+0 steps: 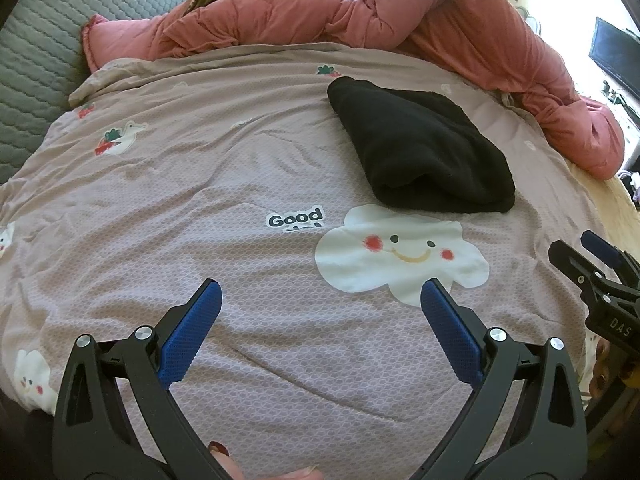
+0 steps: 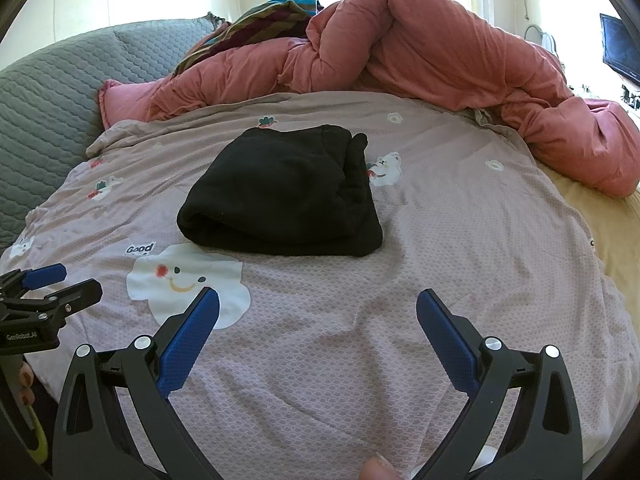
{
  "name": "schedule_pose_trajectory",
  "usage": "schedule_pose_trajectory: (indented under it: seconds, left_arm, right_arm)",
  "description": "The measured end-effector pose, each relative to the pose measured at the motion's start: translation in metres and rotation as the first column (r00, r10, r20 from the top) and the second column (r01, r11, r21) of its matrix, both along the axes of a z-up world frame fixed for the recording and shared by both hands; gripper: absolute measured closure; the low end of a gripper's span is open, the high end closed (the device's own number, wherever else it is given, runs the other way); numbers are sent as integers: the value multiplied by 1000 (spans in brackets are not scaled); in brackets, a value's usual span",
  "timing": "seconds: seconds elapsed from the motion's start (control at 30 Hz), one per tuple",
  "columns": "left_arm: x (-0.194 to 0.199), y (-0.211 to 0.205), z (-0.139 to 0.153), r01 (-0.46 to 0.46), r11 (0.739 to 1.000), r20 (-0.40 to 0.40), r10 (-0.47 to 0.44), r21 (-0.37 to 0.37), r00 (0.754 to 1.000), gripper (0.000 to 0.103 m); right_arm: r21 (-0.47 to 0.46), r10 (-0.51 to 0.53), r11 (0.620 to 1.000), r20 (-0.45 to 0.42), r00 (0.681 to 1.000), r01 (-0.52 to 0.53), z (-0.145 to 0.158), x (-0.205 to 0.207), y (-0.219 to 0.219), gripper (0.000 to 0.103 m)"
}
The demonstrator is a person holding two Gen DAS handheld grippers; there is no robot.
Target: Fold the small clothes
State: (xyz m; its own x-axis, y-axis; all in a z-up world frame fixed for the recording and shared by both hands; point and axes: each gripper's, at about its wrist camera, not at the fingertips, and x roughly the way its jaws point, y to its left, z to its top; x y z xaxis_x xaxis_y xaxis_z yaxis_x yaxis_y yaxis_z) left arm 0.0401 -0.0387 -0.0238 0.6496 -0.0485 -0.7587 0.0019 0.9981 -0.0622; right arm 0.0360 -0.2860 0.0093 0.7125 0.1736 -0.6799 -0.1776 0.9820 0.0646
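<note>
Underneath everything lies a mauve bedspread (image 1: 240, 168), printed with small cartoon animals, a "Good" label (image 1: 296, 218) and a smiling white cloud (image 1: 400, 254), spread fairly flat with soft creases. Along its far edge a pink quilt (image 1: 420, 16) is bunched into a long heap, with a striped cloth (image 2: 264, 20) showing behind it and a grey quilted cover (image 1: 48, 48) off to the left. A dark screen (image 1: 616, 56) stands at the far right of the room. On the bedspread rests the folded black garment (image 2: 284, 196), a thick fleecy bundle with its rounded fold turned toward the cameras; it sits just beyond the cloud print, touching nothing but the bedding. The left gripper (image 1: 320, 312) hovers over the bedspread near the cloud, its blue-padded fingers spread wide with nothing between them. The right gripper (image 2: 318, 316) is likewise wide apart and empty, hanging over bare bedspread in front of the garment and well clear of it. Each tool shows at the edge of the other's view, side by side. Fingertips with painted nails (image 1: 224, 450) appear at the bottom of the left view.
</note>
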Motion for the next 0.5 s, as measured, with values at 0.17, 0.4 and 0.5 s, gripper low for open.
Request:
schedule_pose_trajectory:
  seconds: [0.17,0.4,0.5]
  left_arm:
    - [0,0,0,-1,1000,-2,1,0,1000,10]
    - [0,0,0,-4,1000,-5,4,1,1000,10]
    - [0,2,1,-7,1000,-1,7,3,1000,10]
  right_arm:
    - [0,1,1000,1,1000,-1,0,0,0,5]
    - [-4,-4,1000,2,1000,4,0,0,0,5]
    - [6,-22,1000,-6,1000,22,-1,2,-3,5]
